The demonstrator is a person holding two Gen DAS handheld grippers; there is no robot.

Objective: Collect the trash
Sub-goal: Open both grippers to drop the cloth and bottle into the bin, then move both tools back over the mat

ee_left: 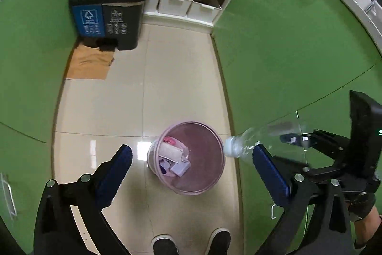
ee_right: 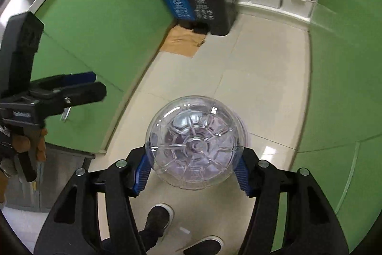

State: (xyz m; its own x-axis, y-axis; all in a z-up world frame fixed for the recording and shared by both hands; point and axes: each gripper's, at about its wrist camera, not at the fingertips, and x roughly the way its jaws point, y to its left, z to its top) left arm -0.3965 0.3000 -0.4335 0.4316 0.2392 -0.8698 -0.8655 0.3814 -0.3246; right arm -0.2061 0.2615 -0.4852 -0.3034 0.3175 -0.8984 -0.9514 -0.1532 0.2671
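Note:
A pink round wastebasket (ee_left: 210,181) stands on the tiled floor with paper and wrappers (ee_left: 173,158) inside. My left gripper (ee_left: 191,161) is open and empty, hovering above the basket. My right gripper (ee_right: 192,171) is shut on a clear plastic bottle (ee_right: 194,143), whose bottom faces the camera. In the left wrist view the bottle (ee_left: 260,138) lies tilted, its white cap (ee_left: 230,146) at the basket's right rim, held by the right gripper (ee_left: 296,138). The left gripper (ee_right: 81,87) also shows at the left of the right wrist view.
Green cabinets (ee_left: 286,51) line both sides of the narrow floor. A black two-part recycling bin (ee_left: 107,16) stands at the far end beside flat cardboard (ee_left: 90,63). White shelves (ee_left: 181,4) hold boxes and metal pots. My shoes (ee_left: 191,243) are below the basket.

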